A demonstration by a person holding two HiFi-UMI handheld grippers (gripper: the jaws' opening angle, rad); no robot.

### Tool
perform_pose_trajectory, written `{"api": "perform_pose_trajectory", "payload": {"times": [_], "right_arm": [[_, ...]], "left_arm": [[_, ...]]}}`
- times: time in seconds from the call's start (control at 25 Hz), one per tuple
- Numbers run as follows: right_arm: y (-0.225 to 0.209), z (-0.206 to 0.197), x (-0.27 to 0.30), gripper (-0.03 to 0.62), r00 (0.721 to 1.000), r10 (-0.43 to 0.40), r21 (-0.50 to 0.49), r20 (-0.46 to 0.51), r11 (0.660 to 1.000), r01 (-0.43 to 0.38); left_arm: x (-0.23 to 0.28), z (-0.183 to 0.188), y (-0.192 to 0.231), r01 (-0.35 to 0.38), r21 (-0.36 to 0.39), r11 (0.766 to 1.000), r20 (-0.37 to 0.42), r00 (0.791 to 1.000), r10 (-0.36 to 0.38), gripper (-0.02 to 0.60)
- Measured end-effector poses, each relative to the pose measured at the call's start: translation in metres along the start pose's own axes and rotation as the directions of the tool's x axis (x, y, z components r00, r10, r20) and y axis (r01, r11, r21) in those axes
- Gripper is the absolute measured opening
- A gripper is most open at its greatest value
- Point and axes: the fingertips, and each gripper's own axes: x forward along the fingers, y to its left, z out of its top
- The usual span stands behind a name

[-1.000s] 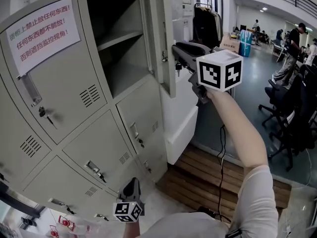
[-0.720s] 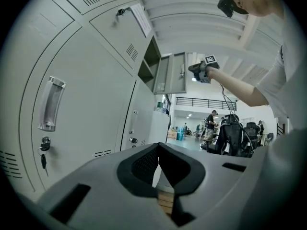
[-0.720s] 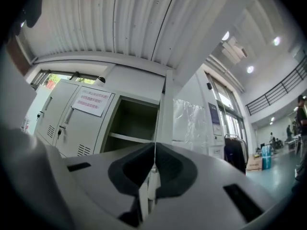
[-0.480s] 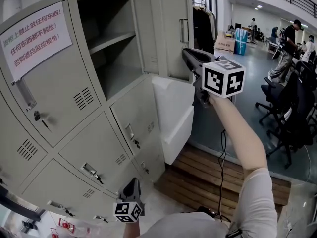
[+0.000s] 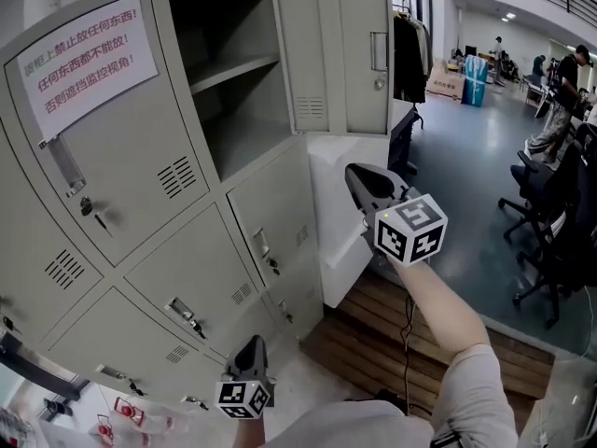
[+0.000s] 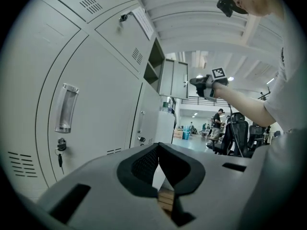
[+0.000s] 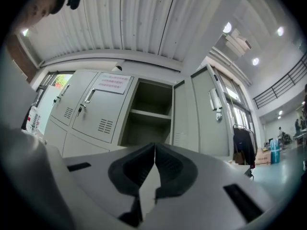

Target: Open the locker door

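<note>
The grey locker cabinet [image 5: 187, 241] fills the left of the head view. Its upper middle compartment [image 5: 233, 73] stands bare, with one shelf across it. The locker door [image 5: 322, 45] is swung wide to the right and shows its inner face with vent slots. My right gripper [image 5: 354, 174] floats below and in front of that door, apart from it, jaws shut on nothing. The right gripper view looks up at the open compartment [image 7: 149, 114] over the shut right gripper [image 7: 154, 152]. My left gripper [image 5: 250, 345] hangs low near the bottom lockers, shut and empty [image 6: 159, 147].
A white box [image 5: 350, 222] stands against the cabinet's right side, with a wooden platform [image 5: 392, 343] below it. Office chairs [image 5: 560, 203] and people are at the far right. A paper notice [image 5: 89, 54] is taped on the closed door to the left. Keys hang in several locks.
The door has swung from partly open to wide open. My right gripper left the door's edge and dropped down and back. The left gripper has not moved.
</note>
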Motion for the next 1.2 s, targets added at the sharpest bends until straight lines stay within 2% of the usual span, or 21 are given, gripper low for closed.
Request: {"api": "perform_pose_trajectory", "payload": {"times": [0.2, 0.4, 0.6, 0.8, 1.0, 1.2], "right_arm": [[0.047, -0.065, -0.023, 0.015, 0.998, 0.058, 0.032, 0.020, 0.998, -0.059], [0.081, -0.133, -0.054, 0.015, 0.999, 0.031, 0.110, 0.021, 0.993, -0.033], [0.115, -0.187, -0.078, 0.015, 0.998, 0.058, 0.199, -0.003, 0.978, -0.056], [0.144, -0.217, -0.100, 0.015, 0.998, 0.051, 0.135, -0.047, 0.990, -0.044], [0.153, -0.234, -0.109, 0.014, 0.995, 0.055, 0.202, -0.080, 0.979, -0.038], [0.154, -0.234, -0.111, 0.014, 0.996, 0.046, 0.214, -0.080, 0.976, -0.028]], "left_arm": [[-0.002, 0.003, 0.004, -0.020, 0.009, 1.000, 0.004, 1.000, 0.020, 0.003], [-0.003, 0.003, 0.009, -0.037, 0.013, 0.999, 0.007, 0.999, 0.037, 0.002], [-0.004, 0.002, 0.009, -0.051, 0.026, 0.998, 0.001, 0.999, 0.051, 0.002], [-0.003, -0.003, -0.001, -0.038, 0.039, 0.999, -0.011, 0.999, 0.038, 0.002], [-0.004, -0.006, -0.005, -0.037, 0.048, 0.998, -0.013, 0.999, 0.038, 0.003], [-0.007, -0.004, -0.001, -0.056, 0.052, 0.997, 0.000, 0.998, 0.056, 0.003]]}}
